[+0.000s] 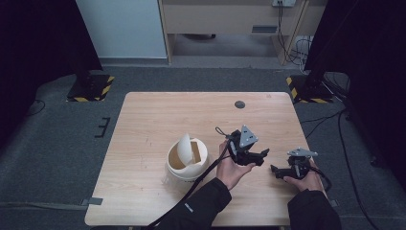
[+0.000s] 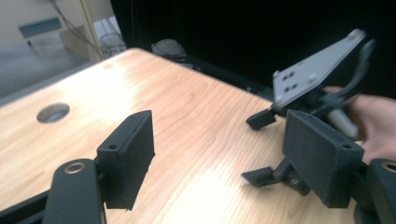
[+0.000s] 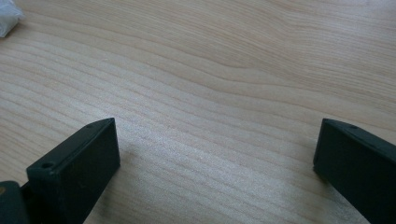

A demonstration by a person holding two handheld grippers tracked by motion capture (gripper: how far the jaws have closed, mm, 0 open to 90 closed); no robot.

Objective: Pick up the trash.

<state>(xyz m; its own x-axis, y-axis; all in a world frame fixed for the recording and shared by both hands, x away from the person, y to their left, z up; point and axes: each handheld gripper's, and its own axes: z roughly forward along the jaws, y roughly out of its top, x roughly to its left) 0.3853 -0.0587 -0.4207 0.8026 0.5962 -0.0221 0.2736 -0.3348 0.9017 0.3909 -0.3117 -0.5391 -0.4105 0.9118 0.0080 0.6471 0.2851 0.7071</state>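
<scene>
Pale wooden bench (image 1: 158,120) with rounded corners, standing on grey carpet; round grommet hole (image 1: 240,104) near the far edge, seen again in the left gripper view at the left. No readable brand or writing anywhere on the bench; a small pale mark near the far right corner, too small to read.

White bin with a swing lid (image 1: 186,160), upright on the near left-centre of the bench, lid tipped on edge so the tan inside shows. No label legible on it. Just left of the left hand, apart from both tools.

Left tool (image 1: 261,157), held above the bench right of the bin, pointing right toward the other hand, grey three-cornered plate on top. Jaws spread wide, nothing between them but bare wood in the left gripper view. Black cable trailing back past the bin to the near edge.

Right tool (image 1: 274,169), low near the bench's right edge, pointing left, close to the left tool without touching. Jaws wide apart over bare wood grain in the right gripper view, gripping nothing.

Small white scrap (image 3: 8,18) at the upper left corner of the right gripper view, too cut off to identify.
</scene>
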